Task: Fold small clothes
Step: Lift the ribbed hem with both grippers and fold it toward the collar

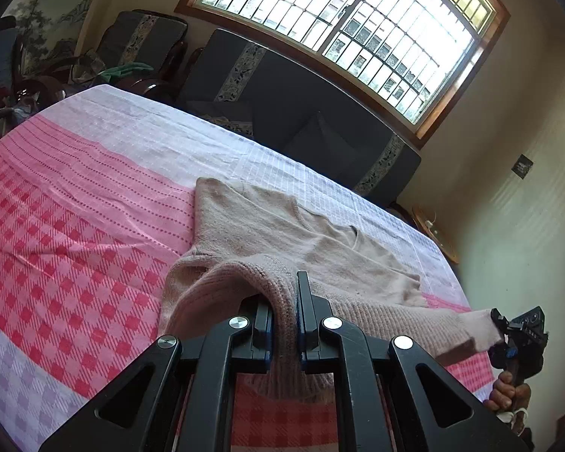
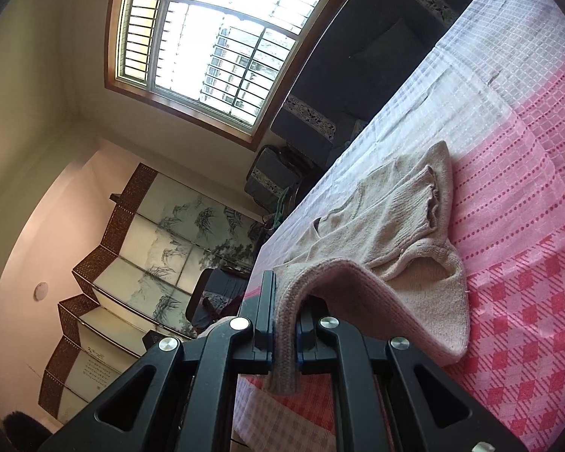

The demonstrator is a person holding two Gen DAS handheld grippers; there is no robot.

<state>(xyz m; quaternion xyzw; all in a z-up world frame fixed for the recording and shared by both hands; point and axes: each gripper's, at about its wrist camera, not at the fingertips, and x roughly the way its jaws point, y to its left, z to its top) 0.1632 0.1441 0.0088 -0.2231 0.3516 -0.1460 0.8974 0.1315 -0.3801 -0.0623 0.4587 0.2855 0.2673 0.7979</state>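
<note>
Covering most of both frames: cloth [image 1: 75, 207] [image 2: 527, 188], pink-red check fading to white toward the far edge, lightly wrinkled.
window: barred, wood frame, top centre-right in left view [image 1: 339, 19], upper centre in right view [image 2: 207, 37].
sofa: dark cushions with patterned strips, under the window, behind the far edge of the cloth [image 1: 301, 113] [image 2: 358, 56].
screen: folding, painted panels, lower left of right view [image 2: 150, 256]; upper left corner of left view [image 1: 45, 11].
sweater: beige knit, on the cloth, centre of left view [image 1: 282, 233], centre-right of right view [image 2: 395, 233]. Body lies flat; near ribbed edge lifted off the cloth at both ends; one sleeve lies folded over the body.
left gripper: bottom centre of left view [image 1: 284, 324]. Fingers pressed together on the ribbed edge; knit hangs down between them.
right gripper: bottom centre of right view [image 2: 284, 324], pinching another stretch of the same edge. Also at lower right edge of left view [image 1: 503, 329], clamping the edge's far end.
hand: holds right gripper's handle, lower right corner of left view [image 1: 506, 391].
</note>
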